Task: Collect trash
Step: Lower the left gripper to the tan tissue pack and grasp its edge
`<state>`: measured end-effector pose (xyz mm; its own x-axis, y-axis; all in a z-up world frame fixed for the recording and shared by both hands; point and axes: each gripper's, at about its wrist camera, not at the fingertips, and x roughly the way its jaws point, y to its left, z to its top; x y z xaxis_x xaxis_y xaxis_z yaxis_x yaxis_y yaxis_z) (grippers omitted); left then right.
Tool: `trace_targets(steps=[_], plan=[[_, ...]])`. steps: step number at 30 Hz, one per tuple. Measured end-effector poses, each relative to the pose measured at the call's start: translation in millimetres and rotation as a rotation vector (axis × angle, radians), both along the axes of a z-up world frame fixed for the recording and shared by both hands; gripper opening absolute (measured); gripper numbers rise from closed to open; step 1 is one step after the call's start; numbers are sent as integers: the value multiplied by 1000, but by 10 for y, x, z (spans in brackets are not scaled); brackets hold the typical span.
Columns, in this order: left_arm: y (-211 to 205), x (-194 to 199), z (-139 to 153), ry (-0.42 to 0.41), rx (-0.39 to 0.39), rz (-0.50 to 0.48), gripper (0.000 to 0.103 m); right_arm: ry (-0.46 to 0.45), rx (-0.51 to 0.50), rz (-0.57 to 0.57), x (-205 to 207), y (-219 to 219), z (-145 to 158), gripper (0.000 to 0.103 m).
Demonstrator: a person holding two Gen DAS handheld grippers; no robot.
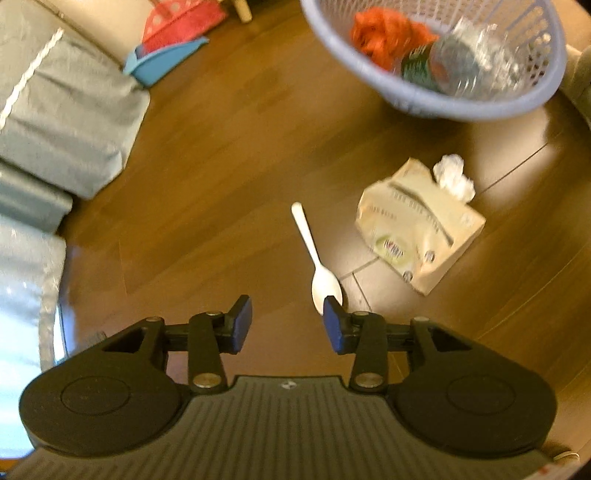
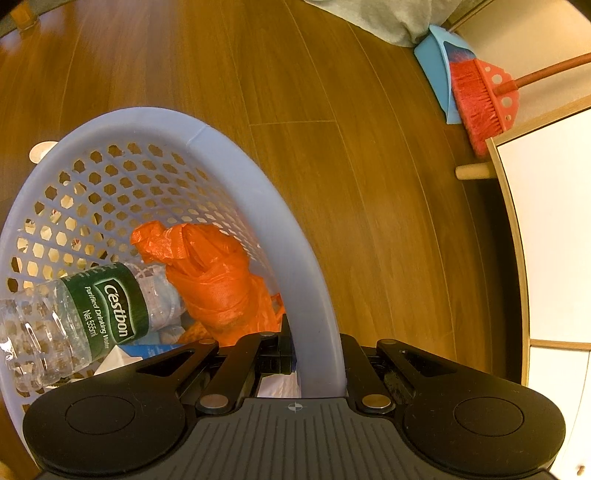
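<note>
Over wood floor (image 1: 207,206), our left tongs (image 1: 288,325) gape empty; spoon (image 1: 317,258) at one o'clock. Right tongs (image 2: 317,354) clamp the basket (image 2: 280,229) rim.

My left wrist camera looks down at the floor (image 1: 221,155) from above; my right sits close over the basket (image 2: 207,155), which both views share.

Left gripper (image 1: 288,321) spread wide above wooden floor (image 1: 207,206), nothing between the pads; white plastic spoon (image 1: 317,258) just ahead, bowl beside the right pad (image 1: 334,325); crumpled paper bag (image 1: 419,225) near, white tissue wad (image 1: 454,176) touching its far edge; lavender basket (image 1: 443,99) beyond, holding orange bag (image 1: 388,35) and clear bottle (image 1: 461,62).
</note>
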<state>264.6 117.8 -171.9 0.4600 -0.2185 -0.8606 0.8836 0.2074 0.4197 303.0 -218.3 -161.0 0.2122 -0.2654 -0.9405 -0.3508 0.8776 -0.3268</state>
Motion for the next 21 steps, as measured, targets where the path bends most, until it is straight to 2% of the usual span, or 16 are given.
trace_targets(steps=[4,6,8,15,21], plan=[[65,31,-199,53,-22,38,44,1,1,-1,-1,1,1,0],[67,4,-271,85,-50,36,52,0,0,1,-1,1,2,0],[24,-52,-345,117,-69,32,53,0,-1,3,-1,1,3,0],[-194,-342,-646,203,-108,-92,65,-2,-2,8,3,12,1,0],[-373,-476,-936,252,-89,-174,64,-2,-3,9,7,10,2,0]])
